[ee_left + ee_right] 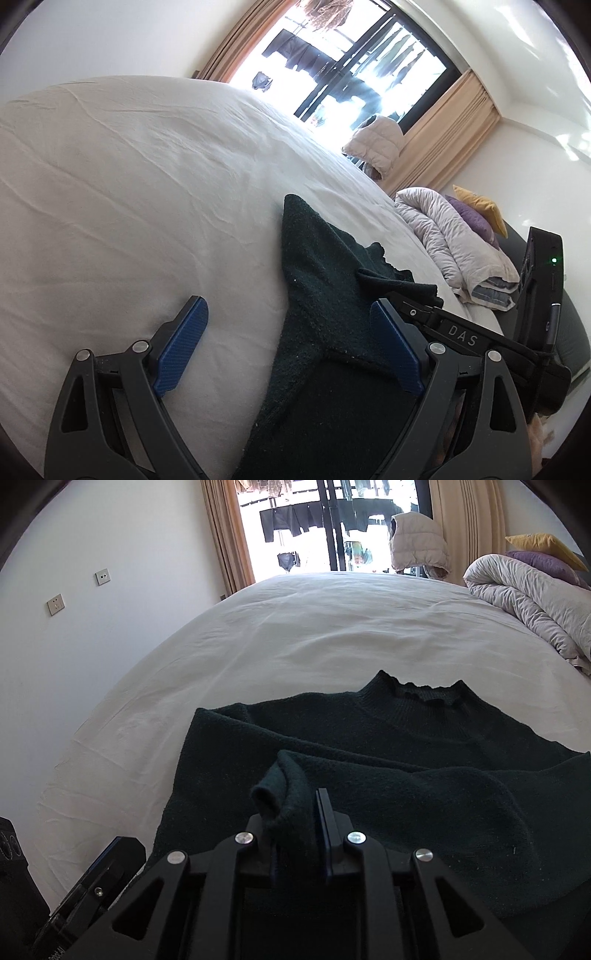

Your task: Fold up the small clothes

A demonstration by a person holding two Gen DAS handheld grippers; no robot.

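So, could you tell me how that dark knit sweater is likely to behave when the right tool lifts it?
The dark sweater is probably floppy: the sleeve cuff curls limply where the right tool pinches it. It likely drags rather than slides, since its fuzzy knit lies on the wrinkled white sheet. Its thick knit suggests moderate weight.

Daylight interior, lit from an overexposed window (343, 70) with glare streaking the right wall; white bed sheet (332, 627) bright, dark sweater (369, 760) underexposed with little detail; strong fisheye curvature, black vignetted corners, focus sharp.
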